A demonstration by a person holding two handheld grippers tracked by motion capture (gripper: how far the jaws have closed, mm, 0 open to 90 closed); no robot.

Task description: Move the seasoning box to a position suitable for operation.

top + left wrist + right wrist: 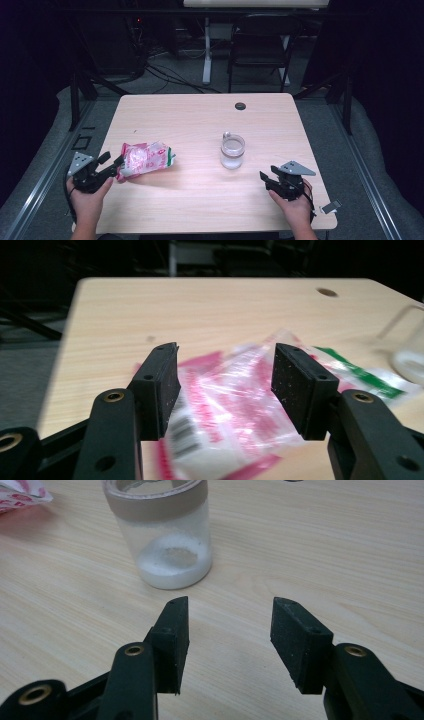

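A crumpled clear plastic bag [146, 159] with pink, white and green print lies at the table's left side. My left gripper [113, 161] sits at its near left end. In the left gripper view the bag [235, 395] lies between and beyond the spread jaws of my left gripper [225, 365], and the pads do not press on it. A small glass jar [232, 151] with a little white powder at the bottom stands upright near the middle. My right gripper [268, 173] rests low at the front right, open and empty, pointing at the jar [162, 535] a short way ahead of its fingertips [230, 615].
The wooden table [200, 115] has a dark cable hole [240, 106] near its far edge. A small grey object [331, 206] lies at the front right corner. A black folding chair [260, 45] and a desk leg stand on the floor beyond the table.
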